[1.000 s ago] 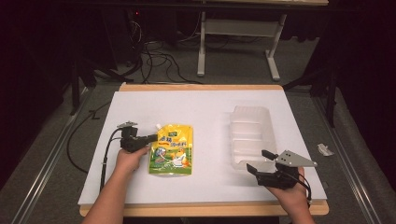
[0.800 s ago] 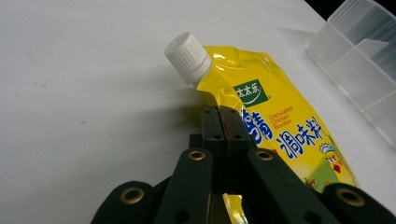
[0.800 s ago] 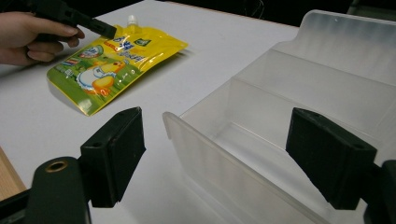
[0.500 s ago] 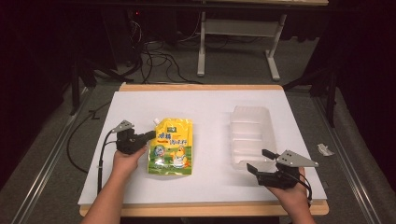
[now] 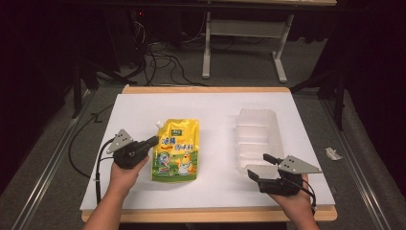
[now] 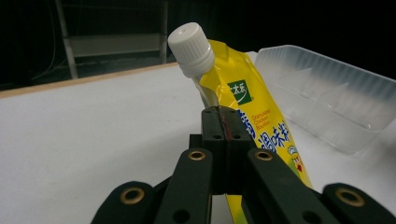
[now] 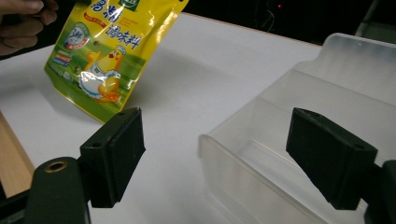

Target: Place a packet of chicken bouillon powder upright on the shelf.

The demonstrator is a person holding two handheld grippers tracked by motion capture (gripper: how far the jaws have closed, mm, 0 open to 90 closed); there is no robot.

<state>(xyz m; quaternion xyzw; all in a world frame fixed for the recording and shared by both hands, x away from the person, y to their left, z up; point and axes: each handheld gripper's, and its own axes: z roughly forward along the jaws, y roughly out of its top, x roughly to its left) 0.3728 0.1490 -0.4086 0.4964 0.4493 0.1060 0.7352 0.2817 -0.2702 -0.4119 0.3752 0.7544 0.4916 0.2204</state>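
Observation:
A yellow spouted pouch with a white screw cap sits at the middle of the white table. My left gripper is shut on the pouch's left edge, just below the cap, its jaws pressed together. The pouch tilts up off the table on that side and casts a shadow. My right gripper stands open at the near end of a clear plastic tray. Nothing is between its jaws, and the tray's near corner lies beyond them.
The table's wooden front edge runs just under both hands. Grey floor with cables and a metal desk frame lie beyond the far edge. A small white scrap lies on the floor at the right.
My left gripper has drawn a little to the left with the pouch's edge in it, and the pouch has tipped up slightly. The right gripper has stayed put.

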